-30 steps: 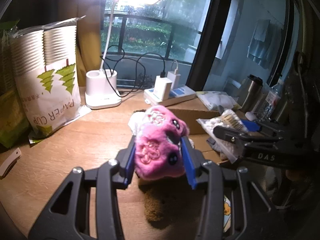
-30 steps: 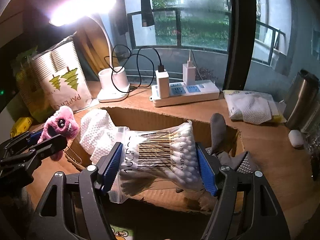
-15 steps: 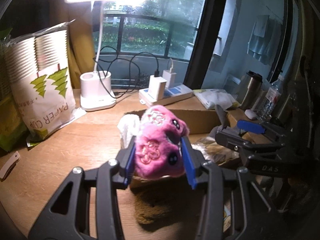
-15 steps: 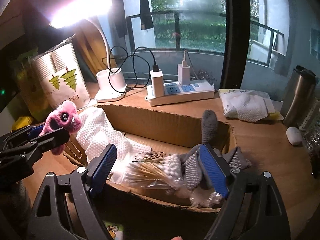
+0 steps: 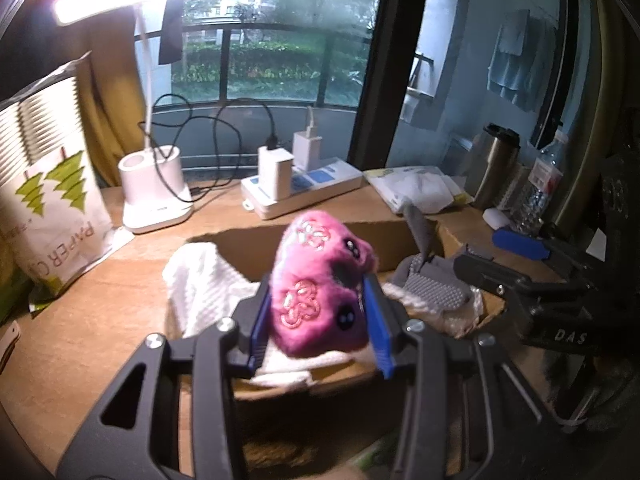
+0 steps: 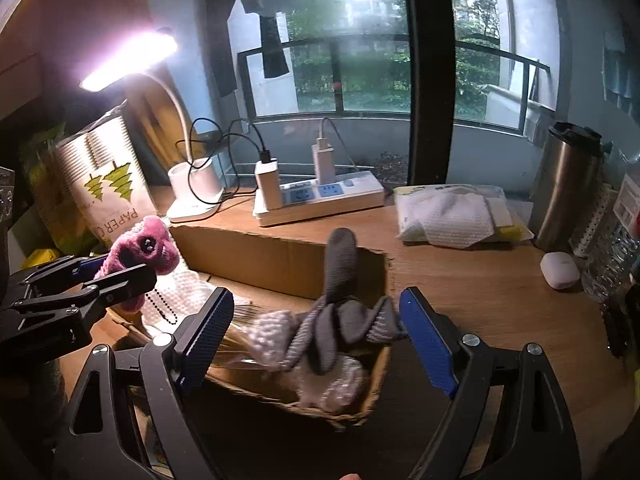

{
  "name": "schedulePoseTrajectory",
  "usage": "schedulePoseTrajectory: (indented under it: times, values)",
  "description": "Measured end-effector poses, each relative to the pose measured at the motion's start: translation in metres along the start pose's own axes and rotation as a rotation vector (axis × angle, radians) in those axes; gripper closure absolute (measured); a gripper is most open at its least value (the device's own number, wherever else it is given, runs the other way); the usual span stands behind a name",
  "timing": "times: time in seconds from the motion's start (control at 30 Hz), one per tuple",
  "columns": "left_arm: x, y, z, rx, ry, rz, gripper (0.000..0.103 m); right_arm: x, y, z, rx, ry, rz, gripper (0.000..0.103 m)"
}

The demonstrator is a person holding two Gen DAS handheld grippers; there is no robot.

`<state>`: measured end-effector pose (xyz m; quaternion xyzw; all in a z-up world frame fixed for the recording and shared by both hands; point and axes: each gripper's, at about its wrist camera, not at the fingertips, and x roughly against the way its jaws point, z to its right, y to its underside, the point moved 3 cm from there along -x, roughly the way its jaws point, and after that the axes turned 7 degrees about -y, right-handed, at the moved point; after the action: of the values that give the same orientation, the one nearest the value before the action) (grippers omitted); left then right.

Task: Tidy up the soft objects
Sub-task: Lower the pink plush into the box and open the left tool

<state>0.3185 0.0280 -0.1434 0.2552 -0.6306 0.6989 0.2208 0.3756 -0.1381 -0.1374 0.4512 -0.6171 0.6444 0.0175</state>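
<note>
now left tongs (image 5: 318, 312) pinch fuzzy pink plush (image 5: 320, 292); right tongs (image 6: 316, 336) spread, empty.

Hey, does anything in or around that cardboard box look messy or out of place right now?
Mostly one thing: a grey sock pokes up above the cardboard box rim instead of lying inside. The white towel also drapes over the left edge.

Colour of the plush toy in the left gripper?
Pink plush toy with embroidered swirls and dark eyes; clearest in left wrist view.
</note>
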Motion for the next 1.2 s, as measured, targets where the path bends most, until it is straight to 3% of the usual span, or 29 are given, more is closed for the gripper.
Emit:
schedulePoseTrajectory:
  times: [0.4, 0.43, 0.57, 0.6, 1.2]
  values:
    - [-0.032, -0.011, 0.041, -0.049, 0.022, -0.038, 0.058, 0.006, 0.001, 0.037, -0.032, 0.007, 0.016, 0.016]
    - [-0.035, -0.011, 0.043, -0.053, 0.025, -0.045, 0.054, 0.006, 0.001, 0.039, -0.035, 0.009, 0.016, 0.016]
    - [-0.036, -0.012, 0.049, -0.054, 0.043, -0.042, 0.024, 0.006, 0.003, 0.046, -0.048, 0.018, 0.016, 0.016]
    - [-0.035, -0.012, 0.049, -0.053, 0.048, -0.039, 0.023, 0.006, 0.004, 0.046, -0.05, 0.019, 0.017, 0.016]
    - [0.013, -0.012, 0.023, -0.017, 0.022, 0.026, 0.022, 0.029, 0.002, 0.009, -0.011, 0.021, 0.04, 0.016]
